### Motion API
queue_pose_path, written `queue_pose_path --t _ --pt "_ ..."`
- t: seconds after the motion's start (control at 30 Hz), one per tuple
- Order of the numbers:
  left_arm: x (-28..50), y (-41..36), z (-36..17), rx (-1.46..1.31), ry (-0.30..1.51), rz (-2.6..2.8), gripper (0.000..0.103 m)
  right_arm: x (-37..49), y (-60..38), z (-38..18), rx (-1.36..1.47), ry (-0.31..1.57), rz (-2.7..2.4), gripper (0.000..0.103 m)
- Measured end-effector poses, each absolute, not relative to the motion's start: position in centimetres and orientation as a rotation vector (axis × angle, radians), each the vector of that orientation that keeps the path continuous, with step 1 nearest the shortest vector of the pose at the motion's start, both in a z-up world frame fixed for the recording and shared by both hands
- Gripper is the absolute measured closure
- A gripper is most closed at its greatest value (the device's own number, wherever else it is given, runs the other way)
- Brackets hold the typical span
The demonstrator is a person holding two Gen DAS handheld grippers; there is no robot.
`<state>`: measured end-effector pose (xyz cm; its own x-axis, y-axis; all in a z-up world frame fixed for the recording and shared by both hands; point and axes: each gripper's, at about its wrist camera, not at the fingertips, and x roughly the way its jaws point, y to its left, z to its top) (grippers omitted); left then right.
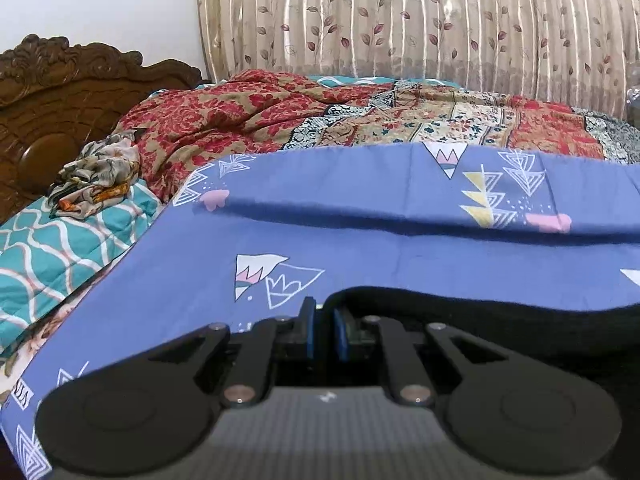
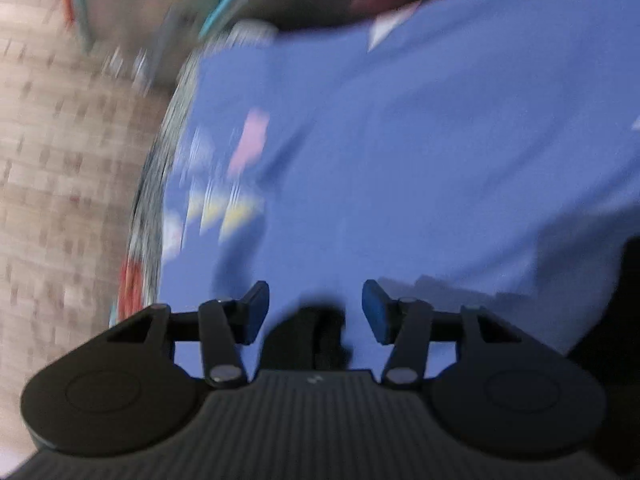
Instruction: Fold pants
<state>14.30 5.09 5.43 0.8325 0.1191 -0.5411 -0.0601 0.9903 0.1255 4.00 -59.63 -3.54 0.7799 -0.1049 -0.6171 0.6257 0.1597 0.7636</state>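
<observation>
Pants: black cloth, a dark band lying on the blue sheet at the left view's 4 o'clock, running off to the right.
Bed: blue sheet with triangle prints; teal quilt at 9 o'clock, red patterned blanket toward 11.
Room: carved wooden headboard at 10 o'clock, leaf-print curtain at 12.
Left tongs: nearly clenched, tips at the pants' edge; whether they grip it I cannot tell.
Right tongs: spread wide, holding nothing, over the blurred sheet.

Your left hand-held gripper has its blue pads nearly together, pinching dark cloth. Your right hand-held gripper is spread wide, blurry, gripping nothing.
</observation>
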Motion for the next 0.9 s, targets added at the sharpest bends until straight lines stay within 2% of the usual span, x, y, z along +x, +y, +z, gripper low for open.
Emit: queue_pose_path --t 0.23,0.3,0.37,0.47,0.5,0.53,0.57,0.67,0.9 --pt "13.6 5.0 5.5 0.101 0.600 0.096 0.093 10.0 -53.7 -9.6 1.397 0.673 -0.428 0.048" --pt "13.6 5.1 5.7 0.103 0.601 0.094 0.093 11.2 -53.4 -10.7 1.456 0.661 -0.413 0.077" --pt "13.6 5.0 5.6 0.103 0.605 0.094 0.093 12.7 -53.6 -9.3 1.466 0.555 -0.326 0.087" --pt "13.7 4.9 5.5 0.107 0.610 0.099 0.093 15.2 -54.6 -3.6 1.333 0.370 -0.279 0.082" --pt "13.7 4.8 5.5 0.100 0.611 0.100 0.093 16.1 -54.8 -2.2 1.283 0.338 -0.299 0.067" --pt "13.7 4.8 5.5 0.094 0.611 0.100 0.093 16.9 -55.1 -0.8 1.236 0.324 -0.321 0.057" --pt "13.7 4.8 5.5 0.094 0.610 0.099 0.093 17.1 -55.1 -0.2 1.213 0.330 -0.336 0.055" --pt "13.7 4.8 5.1 0.102 0.610 0.094 0.093 16.8 -54.2 0.1 1.126 0.386 -0.303 0.055" --pt "13.9 5.4 4.7 0.078 0.626 0.086 0.093 12.3 -49.4 -3.2 0.818 0.531 -0.328 0.054"
